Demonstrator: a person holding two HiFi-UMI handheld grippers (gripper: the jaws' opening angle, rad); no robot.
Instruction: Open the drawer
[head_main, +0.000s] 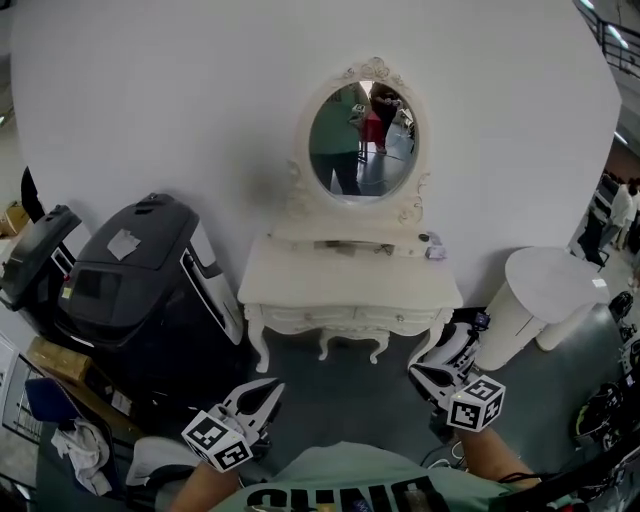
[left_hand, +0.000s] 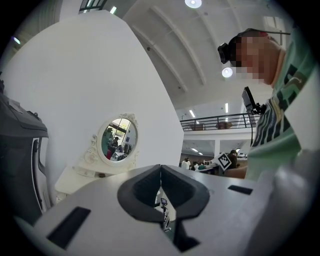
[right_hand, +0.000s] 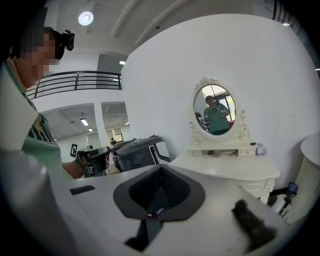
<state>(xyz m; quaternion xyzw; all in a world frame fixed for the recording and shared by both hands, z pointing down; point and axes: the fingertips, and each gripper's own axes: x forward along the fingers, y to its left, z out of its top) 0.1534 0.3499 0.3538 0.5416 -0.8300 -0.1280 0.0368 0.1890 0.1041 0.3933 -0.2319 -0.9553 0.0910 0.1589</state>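
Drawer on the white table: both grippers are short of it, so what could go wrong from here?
1. The left gripper and right gripper both have their jaws together. Arriving at the drawer like that would likely bump its front rather than grip a handle.
2. The table looks light. A hard pull might drag it and shake the mirror and the small item on its shelf.

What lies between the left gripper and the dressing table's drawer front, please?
Head view: only bare grey floor separates the left gripper from the drawer front.
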